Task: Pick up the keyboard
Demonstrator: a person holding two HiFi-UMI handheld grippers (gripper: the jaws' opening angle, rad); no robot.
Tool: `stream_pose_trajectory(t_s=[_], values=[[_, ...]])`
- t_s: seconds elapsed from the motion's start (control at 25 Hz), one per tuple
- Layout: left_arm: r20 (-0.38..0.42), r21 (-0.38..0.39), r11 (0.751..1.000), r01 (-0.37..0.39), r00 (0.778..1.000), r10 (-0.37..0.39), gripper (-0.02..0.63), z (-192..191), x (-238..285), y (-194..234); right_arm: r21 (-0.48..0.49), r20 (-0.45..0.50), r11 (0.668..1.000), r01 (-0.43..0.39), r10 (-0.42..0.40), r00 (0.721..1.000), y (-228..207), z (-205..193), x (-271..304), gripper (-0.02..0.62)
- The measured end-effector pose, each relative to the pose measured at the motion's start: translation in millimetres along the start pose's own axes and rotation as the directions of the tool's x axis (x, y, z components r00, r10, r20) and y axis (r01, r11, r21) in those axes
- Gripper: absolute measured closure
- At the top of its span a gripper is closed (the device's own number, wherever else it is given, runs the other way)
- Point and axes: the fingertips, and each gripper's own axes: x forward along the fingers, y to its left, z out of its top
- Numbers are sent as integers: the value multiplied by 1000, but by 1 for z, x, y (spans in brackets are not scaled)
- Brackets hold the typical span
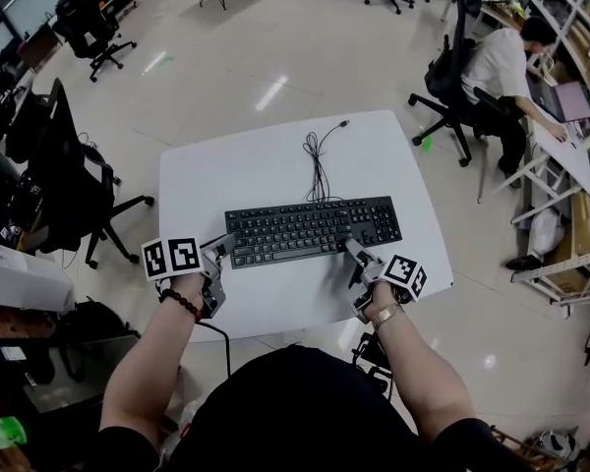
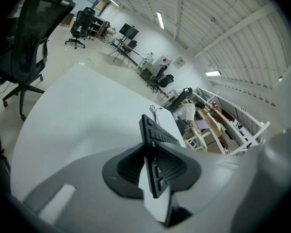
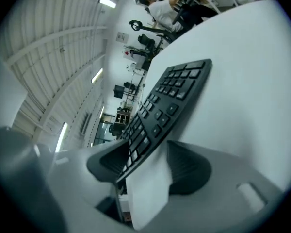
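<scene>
Between the pads of the left gripper [image 1: 220, 250] sits the short left end of the black keyboard [image 1: 313, 230], seen edge-on. The pads look closed onto it at a middling width. Beyond those fingers the keyboard's long axis runs across the white table [image 1: 265, 155] toward the right gripper [image 1: 353, 251]. The right gripper's fingers stand at their widest and straddle the near long edge toward the keyboard's right end. The keyed face lies just beside one pad [image 3: 106, 161], and bare table shows between the underside and the other pad [image 3: 189, 169]. The lift, I judge, turns on the right fingers closing across the keyboard's thickness, because only the left end is held.
</scene>
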Motion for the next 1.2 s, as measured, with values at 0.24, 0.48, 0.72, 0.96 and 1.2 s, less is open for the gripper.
stream_pose_trajectory(t_s=[0.24, 0.48, 0.72, 0.96, 1.2], values=[[-8, -2, 1000, 5, 1000, -5, 526, -3, 2, -3, 64, 58, 997, -44, 40, 998, -9, 17, 21, 359], [-14, -8, 1000, 0, 1000, 0, 526, -9, 4, 1, 24, 66, 997, -69, 68, 996, -7, 20, 25, 396], [24, -59, 998, 35, 999, -34, 518, -11, 4, 6, -107, 73, 991, -81, 89, 993, 16, 27, 12, 437], [90, -62, 992, 113, 990, -108, 518, -10, -2, 7, -249, 90, 963, -103, 129, 988, 58, 33, -6, 445], [170, -42, 982, 184, 970, -175, 518, 2, -11, 2, -437, 96, 891, -123, 183, 978, 123, 39, -25, 454]])
